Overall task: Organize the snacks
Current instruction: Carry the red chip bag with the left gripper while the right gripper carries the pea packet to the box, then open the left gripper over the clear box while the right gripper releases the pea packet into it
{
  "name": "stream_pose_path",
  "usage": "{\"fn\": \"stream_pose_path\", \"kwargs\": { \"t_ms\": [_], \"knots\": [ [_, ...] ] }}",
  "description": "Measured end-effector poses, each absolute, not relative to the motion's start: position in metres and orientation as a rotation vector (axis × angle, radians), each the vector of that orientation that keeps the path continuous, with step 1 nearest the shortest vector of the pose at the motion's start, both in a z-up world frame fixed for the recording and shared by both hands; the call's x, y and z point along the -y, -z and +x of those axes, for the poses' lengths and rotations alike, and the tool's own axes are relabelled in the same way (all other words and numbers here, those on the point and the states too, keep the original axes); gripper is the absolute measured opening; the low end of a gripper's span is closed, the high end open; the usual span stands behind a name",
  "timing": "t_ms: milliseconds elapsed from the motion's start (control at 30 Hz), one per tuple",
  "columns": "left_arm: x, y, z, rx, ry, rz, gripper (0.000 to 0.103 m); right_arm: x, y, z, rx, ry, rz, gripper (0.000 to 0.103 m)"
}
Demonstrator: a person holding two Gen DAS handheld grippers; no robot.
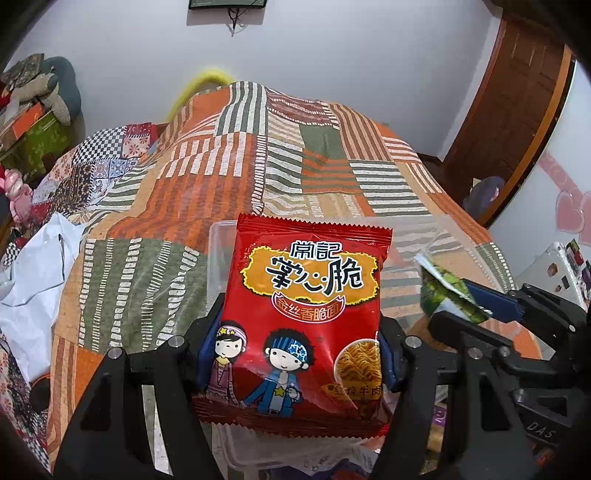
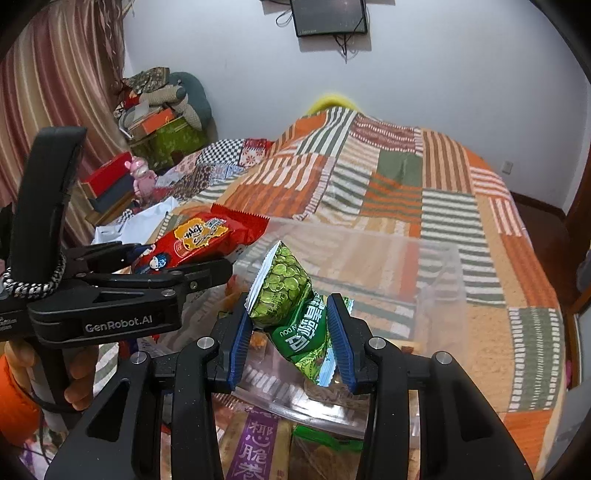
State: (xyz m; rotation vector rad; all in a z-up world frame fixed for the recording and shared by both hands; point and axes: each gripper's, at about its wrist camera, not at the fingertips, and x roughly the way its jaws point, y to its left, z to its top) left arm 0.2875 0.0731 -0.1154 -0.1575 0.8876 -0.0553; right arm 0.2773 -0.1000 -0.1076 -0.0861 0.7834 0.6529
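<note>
Clear bin stands open on top; behind it, bedspread lies unobstructed.

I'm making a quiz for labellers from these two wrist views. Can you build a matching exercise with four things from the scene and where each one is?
Things:
1. red noodle packet
2. green pea packet
3. clear plastic box
4. dark screen

Places:
A. on the wall
B. in the right hand-held gripper
C. on the patchwork bedspread
D. in the left hand-held gripper

Pairs: 1-D, 2-B, 3-C, 4-A
</note>
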Motion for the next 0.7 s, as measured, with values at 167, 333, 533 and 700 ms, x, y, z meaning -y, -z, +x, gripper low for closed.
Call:
{"fn": "stream_pose_path", "kwargs": {
  "t_ms": [167, 333, 533, 700],
  "knots": [
    [-0.07, 0.118, 0.288, -0.899, 0.047, -0.151, 0.067, 0.097, 0.114, 0.279, -0.839, -0.683, -0.102, 0.039],
    [-0.065, 0.12, 0.287, -0.918, 0.061, -0.141, 0.069, 0.095, 0.113, 0.275, -0.834, -0.677, -0.147, 0.039],
    [-0.062, 0.114, 0.278, -0.908, 0.068, -0.133, 0.07, 0.1, 0.11, 0.274, -0.833, -0.684, -0.125, 0.04],
    [-0.061, 0.1, 0.266, -0.867, 0.065, -0.12, 0.074, 0.103, 0.102, 0.268, -0.815, -0.684, -0.124, 0.04]
  ]
}}
